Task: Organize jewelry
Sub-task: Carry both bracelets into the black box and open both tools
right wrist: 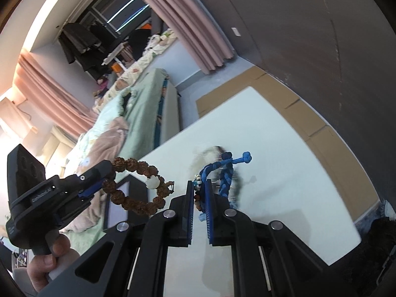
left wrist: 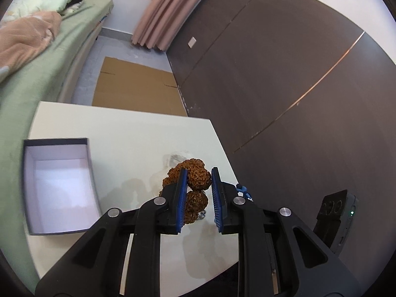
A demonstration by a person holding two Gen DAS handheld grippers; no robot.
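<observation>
My left gripper (left wrist: 199, 173) is shut on a bracelet of rough brown beads (left wrist: 195, 175), which hangs above the white table (left wrist: 138, 136). In the right wrist view the same brown bracelet (right wrist: 138, 188), with one white bead, dangles from the left gripper (right wrist: 109, 174), which a hand (right wrist: 49, 259) holds. My right gripper (right wrist: 199, 183) is shut on a blue braided bracelet (right wrist: 225, 170) lifted off the table (right wrist: 284, 185); its knotted end sticks out to the right. An open dark grey box (left wrist: 59, 185) with a white inside sits at the table's left.
A bed with a green sheet (left wrist: 37, 79) runs along the table's left side. Flat cardboard (left wrist: 138, 86) lies on the floor beyond the table. A dark wall panel (left wrist: 284, 74) stands at the right, and a pink curtain (left wrist: 168, 12) hangs behind.
</observation>
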